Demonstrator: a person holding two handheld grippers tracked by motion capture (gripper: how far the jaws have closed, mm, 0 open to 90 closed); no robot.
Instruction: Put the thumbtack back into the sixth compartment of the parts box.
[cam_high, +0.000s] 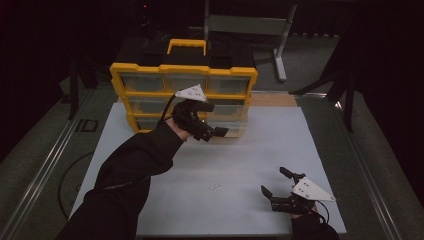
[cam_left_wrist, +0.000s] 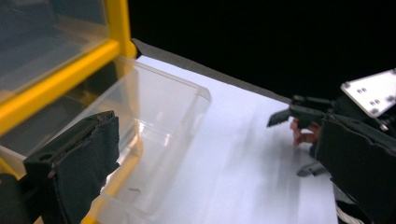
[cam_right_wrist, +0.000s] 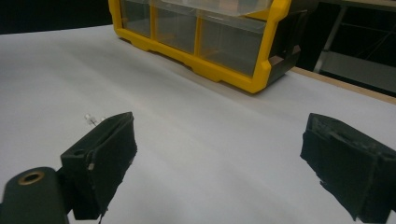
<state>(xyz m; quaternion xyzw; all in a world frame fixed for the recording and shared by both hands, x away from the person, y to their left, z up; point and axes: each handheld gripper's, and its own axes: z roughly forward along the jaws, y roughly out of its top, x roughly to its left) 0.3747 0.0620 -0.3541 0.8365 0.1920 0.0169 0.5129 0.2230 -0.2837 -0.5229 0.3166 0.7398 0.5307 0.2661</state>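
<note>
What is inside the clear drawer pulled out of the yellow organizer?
The clear drawer looks empty: through its walls and floor show the white table and the yellow organizer frame. The left gripper's jaw covers its near corner.

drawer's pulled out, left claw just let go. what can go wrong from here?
1. The clear drawer juts far out of the yellow organizer with the open left claw beside it; a bump could pull it off its rail.
2. The small clear parts lie loose on the white table, near the open right claw; a sweep could scatter them.
</note>
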